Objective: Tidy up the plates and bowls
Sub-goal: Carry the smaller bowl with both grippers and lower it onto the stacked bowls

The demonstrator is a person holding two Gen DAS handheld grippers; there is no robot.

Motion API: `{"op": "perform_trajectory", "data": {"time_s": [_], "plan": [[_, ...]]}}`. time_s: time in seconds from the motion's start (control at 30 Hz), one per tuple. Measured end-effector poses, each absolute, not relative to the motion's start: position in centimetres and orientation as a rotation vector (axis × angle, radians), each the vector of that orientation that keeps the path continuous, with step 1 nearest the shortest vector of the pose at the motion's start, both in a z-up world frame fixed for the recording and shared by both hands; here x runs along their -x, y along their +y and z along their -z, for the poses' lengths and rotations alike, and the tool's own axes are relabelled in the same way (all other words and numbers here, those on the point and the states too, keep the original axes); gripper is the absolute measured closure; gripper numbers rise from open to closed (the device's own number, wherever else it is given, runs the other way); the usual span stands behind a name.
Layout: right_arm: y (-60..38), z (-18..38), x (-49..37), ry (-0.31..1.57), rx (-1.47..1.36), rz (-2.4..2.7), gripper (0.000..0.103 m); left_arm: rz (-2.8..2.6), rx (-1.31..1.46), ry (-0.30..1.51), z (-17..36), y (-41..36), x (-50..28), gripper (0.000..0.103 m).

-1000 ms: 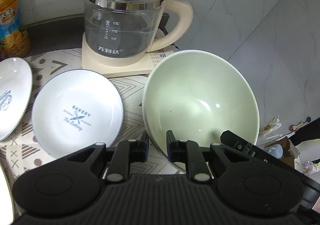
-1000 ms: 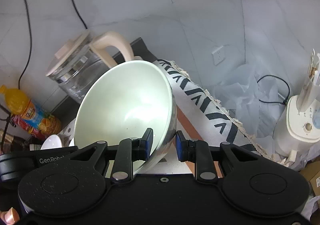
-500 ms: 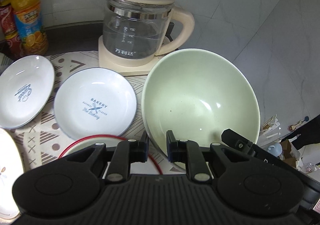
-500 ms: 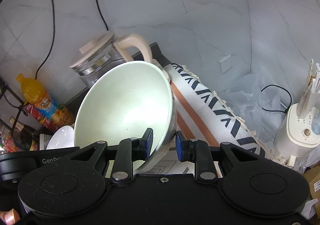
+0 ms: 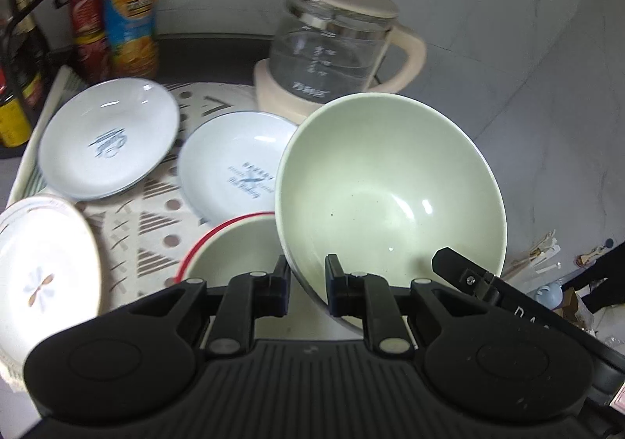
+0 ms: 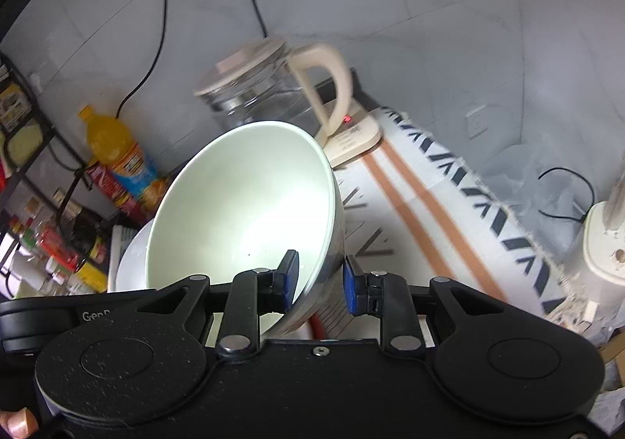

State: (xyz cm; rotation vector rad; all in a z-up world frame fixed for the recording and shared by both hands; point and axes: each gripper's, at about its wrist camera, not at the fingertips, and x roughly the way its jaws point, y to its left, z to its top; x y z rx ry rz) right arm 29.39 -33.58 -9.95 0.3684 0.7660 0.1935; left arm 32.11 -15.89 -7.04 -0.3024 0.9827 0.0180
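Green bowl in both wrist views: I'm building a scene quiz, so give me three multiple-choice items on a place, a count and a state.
1. The red-rimmed bowl sits where?
A. left of the green bowl
B. behind the kettle
C. off the mat

2. How many white plates with blue print?
A. one
B. two
C. four

3. The left gripper is:
A. wide open, empty
B. shut on the green bowl
C. holding a plate

A: it shows left of the green bowl.
B: plates and.
B: its fingers pinch the rim.

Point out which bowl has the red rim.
The smaller bowl on the patterned mat, just left of the big green bowl. Its rim is red; the held green bowl's rim is plain.
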Motion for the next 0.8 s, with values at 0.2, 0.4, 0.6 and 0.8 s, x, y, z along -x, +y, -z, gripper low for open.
{"op": "perform_trajectory", "data": {"time_s": [0.2, 0.4, 0.6, 0.8], "plan": [[-31.9, 10.4, -28.3, 0.777, -0.354, -0.226, 0.079, -0.044, 0.325, 0.986, 7.9, -14.2, -30.4, 0.087], [-30.7, 11.2, -27.6, 0.804, -0.348, -0.243, 0.079, -0.058, 0.355, 1.004, 9.0, -12.9, -29.2, 0.086], [-29.9, 12.3, -27.0, 0.846, -0.329, -0.246, 0.079, -0.074, 0.391, 1.037, 10.1, -12.1, -28.4, 0.087], [-29.2, 13.2, -27.0, 0.876, -0.31, -0.245, 0.079, -0.084, 0.382, 1.058, 10.7, -11.9, -28.4, 0.086]]}}
